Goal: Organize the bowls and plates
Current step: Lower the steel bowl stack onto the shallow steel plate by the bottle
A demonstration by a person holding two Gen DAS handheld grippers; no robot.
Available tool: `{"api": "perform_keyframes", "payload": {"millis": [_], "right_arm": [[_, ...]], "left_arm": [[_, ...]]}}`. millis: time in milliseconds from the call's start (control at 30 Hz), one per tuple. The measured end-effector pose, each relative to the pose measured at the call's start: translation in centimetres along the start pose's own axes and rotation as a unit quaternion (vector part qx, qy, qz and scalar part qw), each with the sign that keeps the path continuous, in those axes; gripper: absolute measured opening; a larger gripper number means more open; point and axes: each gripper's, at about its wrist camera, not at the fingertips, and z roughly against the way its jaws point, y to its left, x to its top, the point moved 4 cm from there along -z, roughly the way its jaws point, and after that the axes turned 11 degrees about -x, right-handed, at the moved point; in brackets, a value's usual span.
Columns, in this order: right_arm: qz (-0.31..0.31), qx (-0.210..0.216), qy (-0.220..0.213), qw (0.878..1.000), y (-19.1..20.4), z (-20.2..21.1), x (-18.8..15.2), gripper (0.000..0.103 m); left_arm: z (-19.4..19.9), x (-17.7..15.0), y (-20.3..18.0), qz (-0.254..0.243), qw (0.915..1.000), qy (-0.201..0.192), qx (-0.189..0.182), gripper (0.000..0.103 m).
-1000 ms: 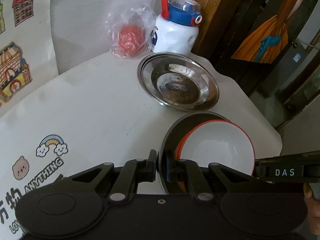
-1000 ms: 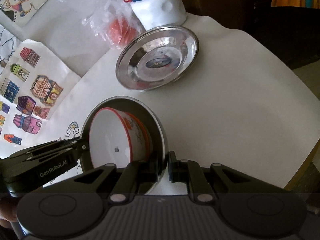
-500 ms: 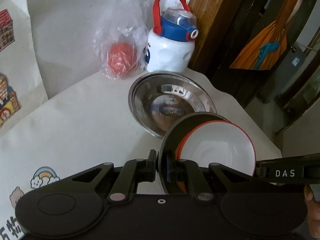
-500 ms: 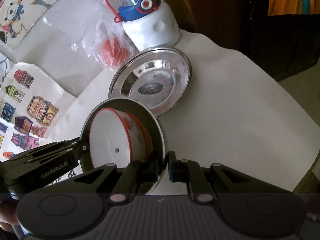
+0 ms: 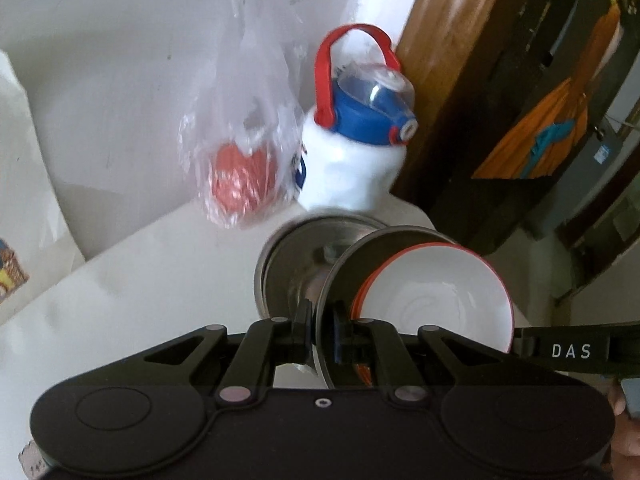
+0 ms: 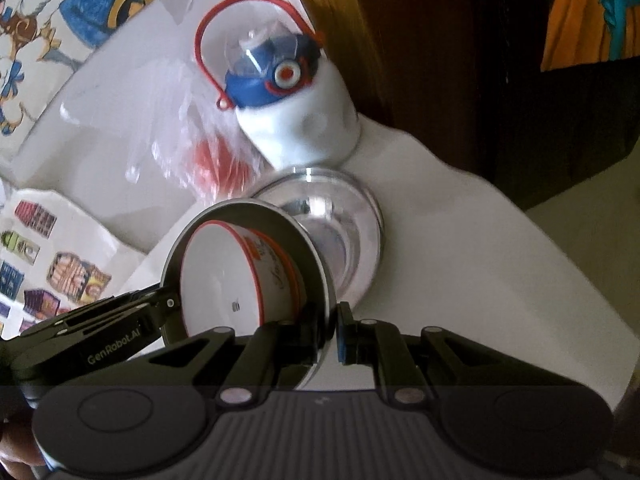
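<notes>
While both grippers clamp opposite edges of the same steel plate (image 5: 340, 276), the left gripper (image 5: 322, 336) and the right gripper (image 6: 334, 332) hold it tilted in the air, with the red-rimmed bowl (image 5: 436, 292) resting inside it. Beyond it, a second steel plate (image 6: 348, 232) lies on the white table (image 6: 480, 264), in front of a water bottle (image 5: 356, 160) and a plastic bag (image 5: 244, 160). The carry-to-stack step appears to be in hand; the next move calls for levelling the held plate, centring it over the lying one, lowering, then opening both grips.

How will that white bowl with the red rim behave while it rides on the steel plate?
The white bowl looks glazed and sits loose on the smooth steel plate, so it may slide. The plate is tilted, so the bowl could tip out. It looks ceramic, so probably breakable.
</notes>
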Motion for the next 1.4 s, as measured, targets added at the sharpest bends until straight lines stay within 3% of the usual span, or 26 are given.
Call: {"api": "perform_keyframes", "payload": {"millis": [467,1400], "right_arm": [[-0.014,0.009,-0.001,1.0,-0.2,-3.6,3.7,0.012],[-0.019,0.009,0.02,1.0,0.1,-6.4,3.7,0.012]], "left_arm": [[-3.4,2.6,1.5,0.016,0.9997,-0.008,0.014,0.01],[-5.6,2.8,3.4,0.038,0.999,0.012,0.022,0.01]]}}
